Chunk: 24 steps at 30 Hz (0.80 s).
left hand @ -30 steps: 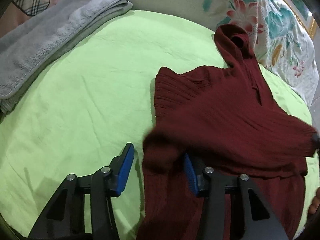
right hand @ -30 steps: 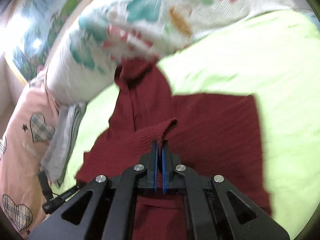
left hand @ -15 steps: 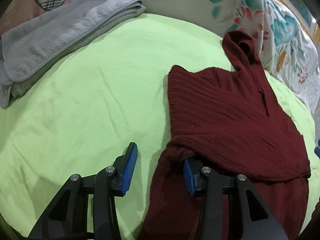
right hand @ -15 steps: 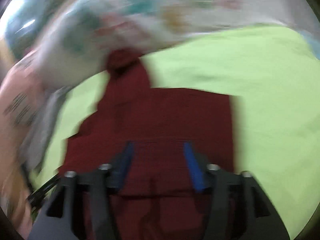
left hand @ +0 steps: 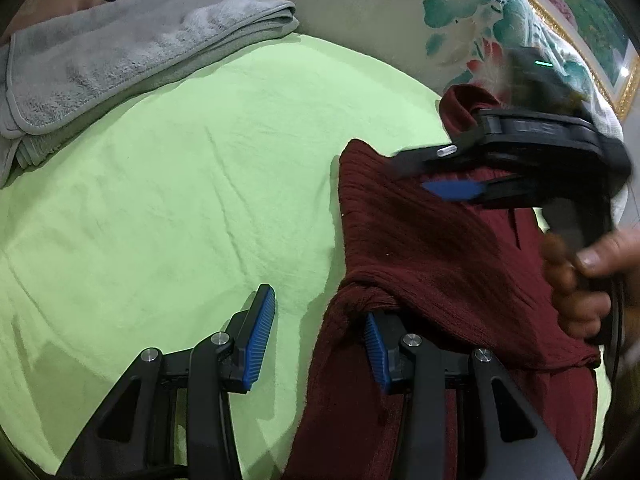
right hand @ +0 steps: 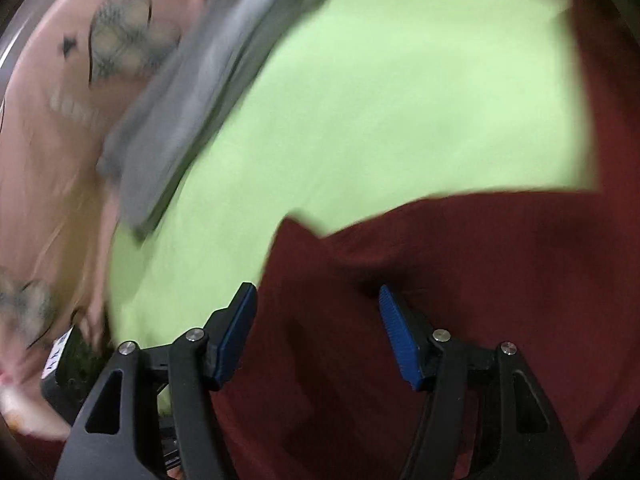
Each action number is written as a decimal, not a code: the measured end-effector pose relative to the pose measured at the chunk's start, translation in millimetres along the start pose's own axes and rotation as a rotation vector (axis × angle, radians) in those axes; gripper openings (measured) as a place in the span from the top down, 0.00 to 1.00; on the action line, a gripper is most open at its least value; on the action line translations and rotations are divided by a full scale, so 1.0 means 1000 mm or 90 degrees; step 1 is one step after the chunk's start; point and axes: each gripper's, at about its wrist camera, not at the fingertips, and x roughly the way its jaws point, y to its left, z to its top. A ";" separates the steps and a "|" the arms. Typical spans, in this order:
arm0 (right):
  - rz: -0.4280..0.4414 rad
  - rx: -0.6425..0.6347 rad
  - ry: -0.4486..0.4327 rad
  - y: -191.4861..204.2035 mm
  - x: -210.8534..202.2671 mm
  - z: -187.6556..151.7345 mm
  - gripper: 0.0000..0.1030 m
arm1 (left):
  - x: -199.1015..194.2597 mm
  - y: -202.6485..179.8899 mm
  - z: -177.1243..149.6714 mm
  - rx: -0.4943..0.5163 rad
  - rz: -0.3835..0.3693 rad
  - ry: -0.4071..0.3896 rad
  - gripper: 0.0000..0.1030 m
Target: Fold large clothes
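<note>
Since a second ago the right claw (right hand: 316, 332) has let go of the maroon sweater (left hand: 440, 248) and swung across, so it now appears in the left wrist view above the garment, while its own view has turned toward the left side of the bed.

From left to right in the left wrist view: one folded grey towel (left hand: 120, 56) lies at the far left edge of the green bedsheet (left hand: 180, 208); the left claw (left hand: 316, 344) is spread wide, its left finger over bare sheet and its right finger tucked against a rolled fold of the one sweater, gripping nothing. The sweater lies on the right part of the bed, its neck pointing at one floral pillow (left hand: 460, 20). Only this view shows the person's right hand (left hand: 580, 280) on the handle.

The blurred right wrist view alone shows a pink cover with heart prints (right hand: 60, 100) beside the towel. There the right claw's two blue pads stand well apart over the sweater's edge.
</note>
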 end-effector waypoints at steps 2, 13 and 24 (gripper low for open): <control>0.023 -0.040 0.031 0.009 0.016 0.006 0.36 | 0.000 0.000 0.000 -0.001 -0.004 -0.004 0.58; 0.116 0.162 -0.199 -0.037 0.002 0.015 0.94 | -0.021 0.019 -0.006 -0.059 -0.040 -0.032 0.74; 0.086 0.158 -0.306 -0.020 -0.070 -0.067 0.93 | -0.011 0.016 0.036 -0.032 -0.090 0.032 0.73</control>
